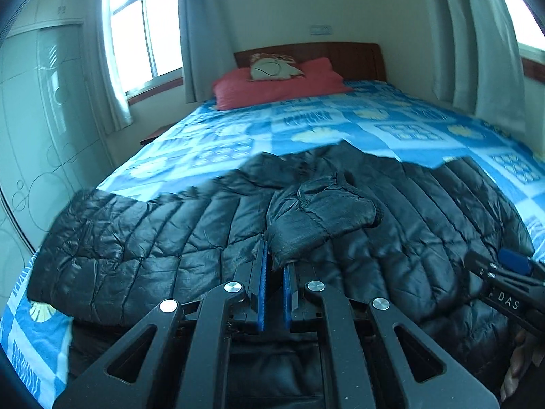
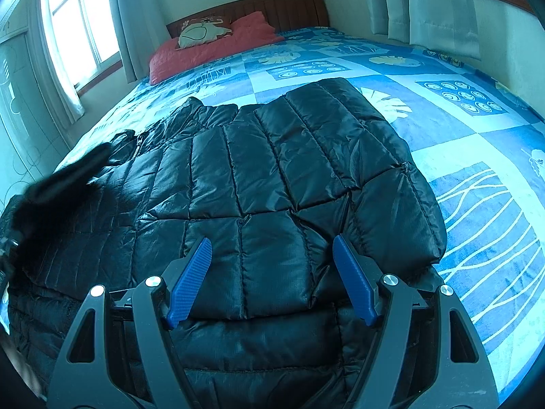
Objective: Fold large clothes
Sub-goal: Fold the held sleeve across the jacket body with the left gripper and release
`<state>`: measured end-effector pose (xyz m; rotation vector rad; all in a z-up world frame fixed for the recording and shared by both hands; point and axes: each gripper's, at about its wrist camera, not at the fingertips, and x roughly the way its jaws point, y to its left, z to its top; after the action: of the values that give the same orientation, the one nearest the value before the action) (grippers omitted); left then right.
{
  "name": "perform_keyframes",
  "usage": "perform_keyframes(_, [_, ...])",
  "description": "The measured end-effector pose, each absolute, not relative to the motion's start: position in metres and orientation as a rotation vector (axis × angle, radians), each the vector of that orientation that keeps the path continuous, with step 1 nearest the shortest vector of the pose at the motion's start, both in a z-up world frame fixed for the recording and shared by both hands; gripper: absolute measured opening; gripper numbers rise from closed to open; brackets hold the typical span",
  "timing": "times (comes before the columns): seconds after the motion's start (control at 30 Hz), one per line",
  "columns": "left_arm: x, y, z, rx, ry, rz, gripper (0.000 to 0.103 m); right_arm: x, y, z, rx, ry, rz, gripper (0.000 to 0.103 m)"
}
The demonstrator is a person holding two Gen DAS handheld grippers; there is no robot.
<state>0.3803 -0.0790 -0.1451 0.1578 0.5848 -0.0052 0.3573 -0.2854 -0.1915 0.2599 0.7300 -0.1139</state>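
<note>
A black quilted puffer jacket [image 1: 170, 238] lies spread across the near part of the bed; it also fills the right wrist view [image 2: 272, 177]. My left gripper [image 1: 275, 255] is shut on a bunched sleeve end [image 1: 316, 214] of the jacket, which lies across the jacket's middle. My right gripper [image 2: 272, 248] is open, its blue pads [image 2: 190, 279] just above the folded jacket near its lower edge. The right gripper also shows at the right edge of the left wrist view [image 1: 511, 272]. A dark blurred shape [image 2: 61, 184] at the left of the right wrist view is the sleeve and the left gripper.
The bed has a blue patterned sheet [image 2: 477, 177]. A red pillow [image 1: 272, 85] and a small cream cushion [image 1: 272, 68] lie by the wooden headboard [image 1: 340, 54]. Windows with pale curtains [image 1: 112, 68] stand left and right. A wardrobe [image 1: 34, 119] is at the left.
</note>
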Motion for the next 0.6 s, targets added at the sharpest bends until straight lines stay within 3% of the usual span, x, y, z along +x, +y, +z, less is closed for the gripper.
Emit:
perform_keyframes(0.37, [0.384,-0.103,-0.168,0.219,0.635,-0.007,0.007,0.357,-0.286,-0.193,0.269,0.725,-0.108,0.074])
perform_keyframes(0.6, [0.401,-0.107,-0.184,0.253,0.772,-0.029,0.011,0.357,-0.286,-0.193,0.269,0.727,-0.108,0.074])
